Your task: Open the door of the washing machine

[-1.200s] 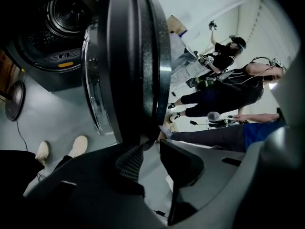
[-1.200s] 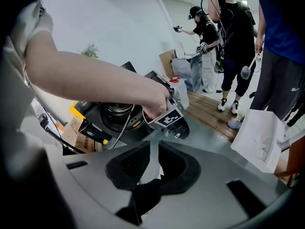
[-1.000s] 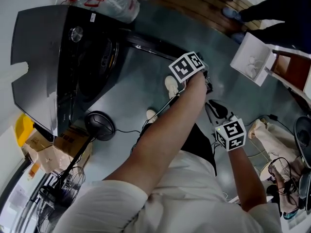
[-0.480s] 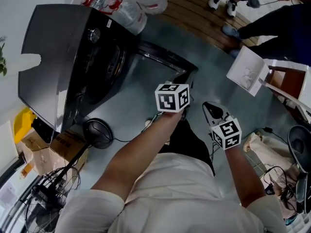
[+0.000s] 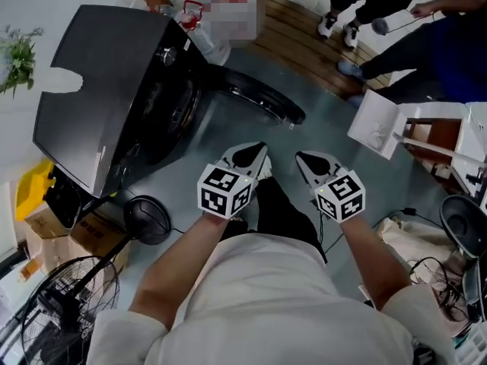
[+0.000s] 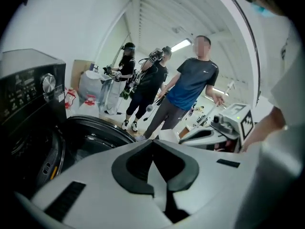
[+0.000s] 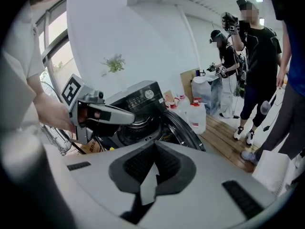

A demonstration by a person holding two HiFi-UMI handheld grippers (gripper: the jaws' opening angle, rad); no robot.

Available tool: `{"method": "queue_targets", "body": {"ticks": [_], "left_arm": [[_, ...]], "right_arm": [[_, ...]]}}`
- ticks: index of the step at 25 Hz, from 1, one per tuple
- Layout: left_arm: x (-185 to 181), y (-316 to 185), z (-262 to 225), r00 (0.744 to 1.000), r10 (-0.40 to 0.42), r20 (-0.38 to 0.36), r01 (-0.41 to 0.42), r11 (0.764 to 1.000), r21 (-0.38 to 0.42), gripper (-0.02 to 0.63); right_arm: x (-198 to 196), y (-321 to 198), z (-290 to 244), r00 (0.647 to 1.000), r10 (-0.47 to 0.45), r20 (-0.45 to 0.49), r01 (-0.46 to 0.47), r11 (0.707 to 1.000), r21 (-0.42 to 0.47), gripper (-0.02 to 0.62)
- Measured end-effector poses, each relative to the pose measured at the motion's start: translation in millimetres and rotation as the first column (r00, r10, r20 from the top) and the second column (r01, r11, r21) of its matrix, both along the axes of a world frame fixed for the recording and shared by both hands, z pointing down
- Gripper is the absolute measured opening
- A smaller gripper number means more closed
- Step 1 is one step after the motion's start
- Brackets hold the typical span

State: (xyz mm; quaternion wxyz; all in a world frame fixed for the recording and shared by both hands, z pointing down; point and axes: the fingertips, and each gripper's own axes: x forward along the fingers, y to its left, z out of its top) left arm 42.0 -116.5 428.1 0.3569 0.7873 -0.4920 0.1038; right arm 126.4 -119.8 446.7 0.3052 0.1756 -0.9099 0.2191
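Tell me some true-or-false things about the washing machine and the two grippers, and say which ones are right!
1. The washing machine has its door open. True.
2. The left gripper is holding the door. False: it is shut on nothing, held away from the door.
3. The right gripper is shut and empty. True.
4. The washing machine is white. False: it is dark, nearly black.
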Motion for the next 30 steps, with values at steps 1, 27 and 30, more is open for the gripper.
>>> {"method": "queue_targets", "body": {"ticks": [1, 27, 30], "left_arm": [[-3, 10, -7, 1.000, 0.013, 0.007, -0.013, 1.000, 0.008, 0.017], [-40, 148, -95, 0.992, 0.121, 0.036, -0.124, 0.984, 0.127, 0.017], [-41, 150, -97, 0.992, 0.123, 0.039, -0.127, 0.984, 0.128, 0.017]], "right_arm": [[-4, 4, -5, 1.000, -0.006, 0.007, 0.005, 1.000, 0.004, 0.008], [-56, 99, -83, 0.992, -0.116, 0.054, 0.110, 0.988, 0.107, 0.006], [-59, 102, -86, 0.991, -0.126, 0.052, 0.120, 0.986, 0.113, 0.006]]}}
